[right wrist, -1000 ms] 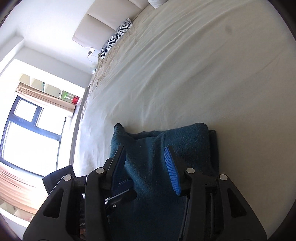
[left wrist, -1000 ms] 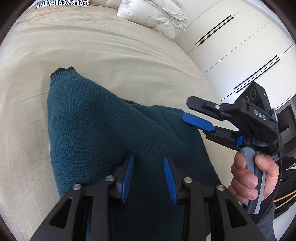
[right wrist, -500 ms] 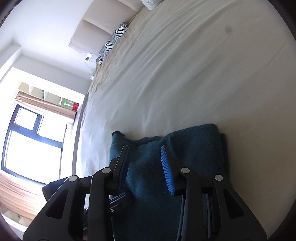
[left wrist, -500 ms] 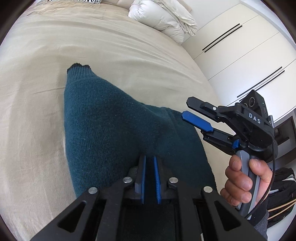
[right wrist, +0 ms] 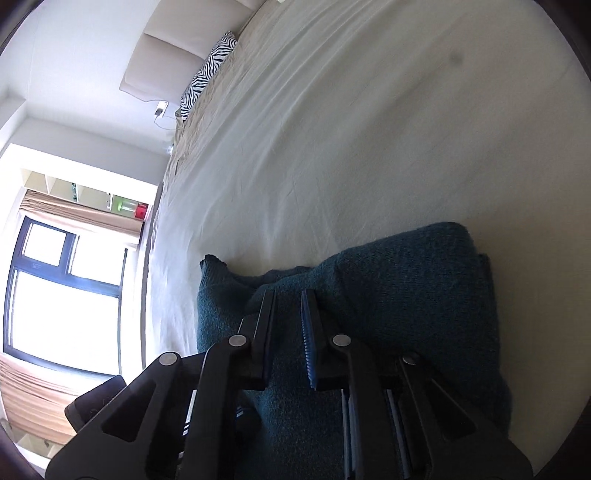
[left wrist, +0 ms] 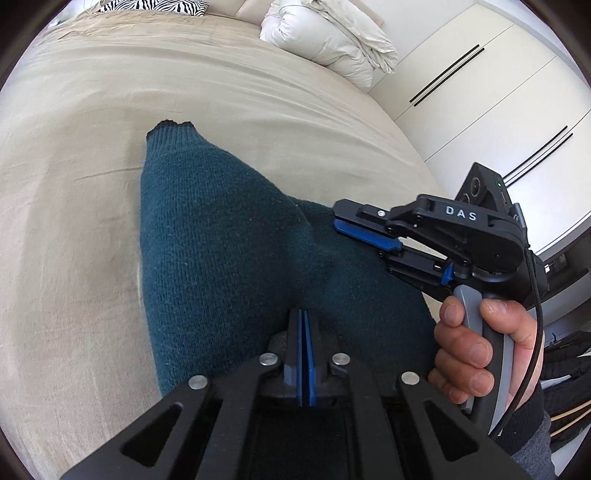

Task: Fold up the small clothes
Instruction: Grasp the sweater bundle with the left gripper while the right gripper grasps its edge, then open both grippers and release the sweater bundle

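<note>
Left wrist view, bed: wide beige bedsheet-covered mattress (left wrist: 258,92) fills the scene, with a white crumpled duvet (left wrist: 332,40) at the far right and a zebra-striped pillow (left wrist: 147,5) at the far left.
Garment: dark teal knitted sweater (left wrist: 221,258) lies on the near part of the bed, partly folded, one ribbed cuff (left wrist: 170,127) pointing toward the far side.
Left gripper (left wrist: 303,354): jaws pressed together at the sweater's near edge; whether knit is pinched between the blue pads cannot be told.
Right gripper (left wrist: 369,236): held in the person's right hand (left wrist: 476,354) at the sweater's right side; jaws narrowed but with a gap, nothing clamped. In the right wrist view, the gripper (right wrist: 288,332) hovers over the teal knit.
Step in hand: judged as taking hold of the near edge for another fold.
Next move: likely the right jaws must close on the edge, then both lift together and carry it far, laying it level over the far part.
</note>
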`<action>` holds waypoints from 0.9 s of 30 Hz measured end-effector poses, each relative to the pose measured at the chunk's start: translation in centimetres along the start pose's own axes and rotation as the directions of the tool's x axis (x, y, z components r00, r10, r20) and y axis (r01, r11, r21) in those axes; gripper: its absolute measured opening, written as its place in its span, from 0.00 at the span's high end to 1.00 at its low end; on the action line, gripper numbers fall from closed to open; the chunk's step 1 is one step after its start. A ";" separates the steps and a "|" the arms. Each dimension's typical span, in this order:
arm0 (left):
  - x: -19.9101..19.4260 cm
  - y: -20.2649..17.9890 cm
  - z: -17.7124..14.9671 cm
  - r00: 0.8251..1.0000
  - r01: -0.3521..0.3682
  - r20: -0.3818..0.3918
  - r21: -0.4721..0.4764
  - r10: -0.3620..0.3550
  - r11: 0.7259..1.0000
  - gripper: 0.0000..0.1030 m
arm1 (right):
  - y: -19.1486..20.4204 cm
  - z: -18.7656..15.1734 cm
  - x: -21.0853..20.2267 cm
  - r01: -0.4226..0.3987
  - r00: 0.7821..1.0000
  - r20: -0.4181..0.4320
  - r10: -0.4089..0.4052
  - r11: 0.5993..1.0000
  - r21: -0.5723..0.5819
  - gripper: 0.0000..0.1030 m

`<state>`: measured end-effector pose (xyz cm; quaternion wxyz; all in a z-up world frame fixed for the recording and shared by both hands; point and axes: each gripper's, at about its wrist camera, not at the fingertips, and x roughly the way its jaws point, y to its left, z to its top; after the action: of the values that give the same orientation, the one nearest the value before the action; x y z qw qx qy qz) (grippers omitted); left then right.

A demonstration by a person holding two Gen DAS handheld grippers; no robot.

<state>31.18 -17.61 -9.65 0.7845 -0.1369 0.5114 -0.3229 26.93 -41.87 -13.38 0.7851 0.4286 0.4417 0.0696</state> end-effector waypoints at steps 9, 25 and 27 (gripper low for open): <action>-2.9 -1.9 -4.0 1.000 -0.006 -0.003 0.087 0.006 0.996 0.75 | -3.8 -9.1 -8.0 -0.119 0.990 -0.085 0.116 0.992 -0.036 0.85; -2.9 -3.6 -5.3 0.995 -0.101 0.011 0.138 0.100 0.985 0.73 | -5.9 -16.7 -11.3 -0.076 0.993 -0.094 0.069 0.994 -0.077 0.83; -2.0 -3.7 -4.7 0.995 -0.099 0.007 0.140 0.099 0.985 0.75 | -7.5 -16.9 -10.2 -0.099 0.992 -0.081 0.096 0.994 -0.044 0.85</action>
<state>25.10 -18.54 -8.31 0.8071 -0.0560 0.4938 -0.3187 6.12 -41.16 -16.51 0.7729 0.4275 0.4490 0.1353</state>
